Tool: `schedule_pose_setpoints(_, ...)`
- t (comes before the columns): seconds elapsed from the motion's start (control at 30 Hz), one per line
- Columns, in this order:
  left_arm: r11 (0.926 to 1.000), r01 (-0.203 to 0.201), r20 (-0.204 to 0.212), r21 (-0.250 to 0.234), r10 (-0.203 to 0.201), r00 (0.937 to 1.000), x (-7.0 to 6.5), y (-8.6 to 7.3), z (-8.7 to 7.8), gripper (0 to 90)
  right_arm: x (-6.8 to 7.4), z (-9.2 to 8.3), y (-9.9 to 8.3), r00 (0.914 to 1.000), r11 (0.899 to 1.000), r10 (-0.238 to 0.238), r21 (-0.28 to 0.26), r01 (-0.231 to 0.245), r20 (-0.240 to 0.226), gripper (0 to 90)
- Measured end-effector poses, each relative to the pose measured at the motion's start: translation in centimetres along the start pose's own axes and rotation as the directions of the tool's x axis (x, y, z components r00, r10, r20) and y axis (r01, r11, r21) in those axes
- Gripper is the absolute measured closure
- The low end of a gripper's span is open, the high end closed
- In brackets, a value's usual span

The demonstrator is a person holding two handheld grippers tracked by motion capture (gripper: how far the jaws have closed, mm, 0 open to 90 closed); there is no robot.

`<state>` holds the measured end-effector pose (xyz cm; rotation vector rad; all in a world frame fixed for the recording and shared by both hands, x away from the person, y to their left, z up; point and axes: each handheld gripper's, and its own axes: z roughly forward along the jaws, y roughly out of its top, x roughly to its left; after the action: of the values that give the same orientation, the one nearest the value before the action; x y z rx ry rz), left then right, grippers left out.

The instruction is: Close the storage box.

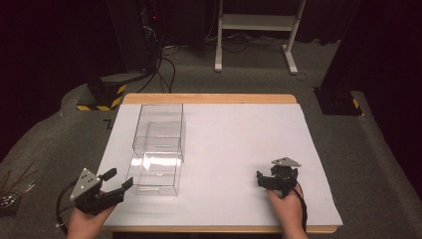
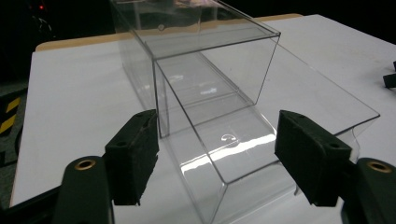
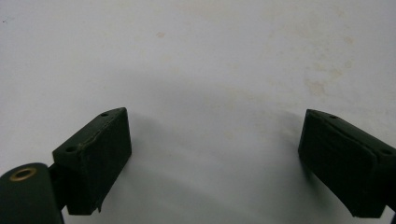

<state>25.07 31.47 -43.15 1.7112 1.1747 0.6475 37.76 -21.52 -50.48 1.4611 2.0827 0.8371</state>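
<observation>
Your left gripper (image 1: 118, 180) stands open and empty just off the near left corner of the clear box (image 1: 158, 149) on the table's white sheet (image 1: 234, 144), while your right gripper (image 1: 268, 180) gapes empty over bare sheet, well apart.
</observation>
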Motion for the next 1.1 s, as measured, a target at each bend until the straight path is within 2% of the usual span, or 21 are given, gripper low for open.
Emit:
schedule_pose_setpoints(0.13, 0.9992, 0.036, 0.001, 0.016, -0.036, 0.9993, 0.3, -1.8, -0.1, 35.5, 0.0, 0.0, 0.0, 1.0000, 1.000, 0.000, 0.001, 0.000, 0.000, 9.3)
schedule_pose_setpoints(0.3, 0.9988, 0.041, 0.001, 0.026, -0.041, 0.9992, 0.2, -2.7, 0.3, 39.7, 0.0, 0.0, 0.0, 1.0000, 1.000, -0.001, 0.001, 0.001, 0.001, 9.4)
schedule_pose_setpoints(0.33, 0.9989, 0.035, 0.016, 0.030, -0.035, 0.9993, 0.1, -2.9, 0.6, 40.7, 0.0, 0.0, 0.0, 1.0000, 1.000, -0.001, 0.001, 0.001, 0.001, 9.4)
schedule_pose_setpoints(0.4, 0.9992, 0.019, 0.020, 0.035, -0.019, 0.9996, -0.1, -3.1, 0.9, 41.4, 0.0, 0.0, 0.0, 1.0000, 1.000, -0.001, 0.001, 0.001, 0.001, 9.4)
schedule_pose_setpoints(0.5, 0.9991, 0.023, 0.032, 0.036, -0.024, 0.9992, -0.2, -3.2, 1.1, 44.3, 0.0, 0.0, 0.0, 1.0000, 1.000, -0.001, 0.001, 0.001, 0.001, 9.4)
schedule_pose_setpoints(0.7, 0.9989, 0.006, 0.046, 0.047, -0.008, 0.9989, -0.9, -3.3, 1.7, 48.3, 0.0, 0.0, 0.0, 1.0000, 1.000, 0.000, 0.001, 0.000, 0.001, 9.4)
schedule_pose_setpoints(1.0, 0.9988, 0.002, 0.012, 0.048, -0.002, 0.9999, -1.6, -3.0, 2.2, 48.8, 0.0, 0.0, 0.0, 1.0000, 1.000, 0.000, 0.001, 0.000, 0.001, 9.4)
schedule_pose_setpoints(1.1, 0.9988, 0.007, 0.000, 0.049, -0.007, 1.0000, -1.9, -2.9, 2.5, 46.2, 0.0, 0.0, 0.0, 1.0000, 1.000, 0.000, 0.001, 0.000, 0.001, 9.4)
